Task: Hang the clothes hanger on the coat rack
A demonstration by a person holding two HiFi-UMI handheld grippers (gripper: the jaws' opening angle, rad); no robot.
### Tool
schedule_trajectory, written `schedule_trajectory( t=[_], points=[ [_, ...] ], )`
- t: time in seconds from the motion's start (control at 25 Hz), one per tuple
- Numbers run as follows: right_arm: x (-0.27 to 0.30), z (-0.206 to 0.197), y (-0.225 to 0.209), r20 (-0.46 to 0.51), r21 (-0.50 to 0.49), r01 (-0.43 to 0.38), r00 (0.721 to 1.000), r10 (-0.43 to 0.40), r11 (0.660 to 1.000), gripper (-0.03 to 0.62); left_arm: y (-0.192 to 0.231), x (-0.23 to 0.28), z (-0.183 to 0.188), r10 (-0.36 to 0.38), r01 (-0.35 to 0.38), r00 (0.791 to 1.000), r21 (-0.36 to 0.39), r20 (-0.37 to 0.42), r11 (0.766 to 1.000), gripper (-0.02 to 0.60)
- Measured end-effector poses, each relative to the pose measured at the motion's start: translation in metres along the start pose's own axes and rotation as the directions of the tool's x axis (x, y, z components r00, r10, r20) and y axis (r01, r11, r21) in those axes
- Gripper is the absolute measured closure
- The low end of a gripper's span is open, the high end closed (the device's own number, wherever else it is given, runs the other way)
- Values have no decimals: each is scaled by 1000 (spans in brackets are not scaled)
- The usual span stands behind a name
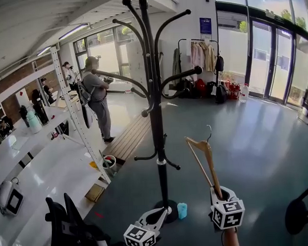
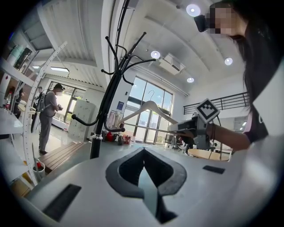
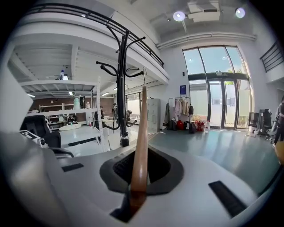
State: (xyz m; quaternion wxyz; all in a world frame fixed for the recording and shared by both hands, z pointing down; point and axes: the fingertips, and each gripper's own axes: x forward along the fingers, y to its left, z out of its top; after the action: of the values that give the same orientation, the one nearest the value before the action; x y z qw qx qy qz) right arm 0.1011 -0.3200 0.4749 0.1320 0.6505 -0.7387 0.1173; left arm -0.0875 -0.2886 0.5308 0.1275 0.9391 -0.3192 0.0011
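Well, your right tongs (image 1: 222, 194) were clamped on the lower end of the hanger (image 1: 212, 166), its long axis near upright, hook just right of the rack (image 1: 156, 120); your left tongs (image 1: 164, 211) were together, empty.

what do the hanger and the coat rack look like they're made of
Hanger: looks like wood, warm brown with a smooth, slightly glossy finish; its thin hook looks like metal wire. Coat rack: probably metal, judging by its slim curved tubes in black paint with rounded tips.

A glossy grey floor (image 1: 256, 141) runs to tall windows (image 1: 273, 53), white shelving (image 1: 38, 145) at left.
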Motion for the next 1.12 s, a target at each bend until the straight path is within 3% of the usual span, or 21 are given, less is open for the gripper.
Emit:
schedule_trajectory(
  t=[0.4, 1.12],
  points=[
    [36, 41, 9, 22, -78, -57, 998, 59, 995, 566, 12, 7, 7, 31, -31, 999, -1, 10, 1000, 581],
    [109, 133, 11, 98, -154, -197, 972, 214, 968, 566, 31, 66, 29, 134, -133, 990, -20, 49, 991, 581]
  ],
)
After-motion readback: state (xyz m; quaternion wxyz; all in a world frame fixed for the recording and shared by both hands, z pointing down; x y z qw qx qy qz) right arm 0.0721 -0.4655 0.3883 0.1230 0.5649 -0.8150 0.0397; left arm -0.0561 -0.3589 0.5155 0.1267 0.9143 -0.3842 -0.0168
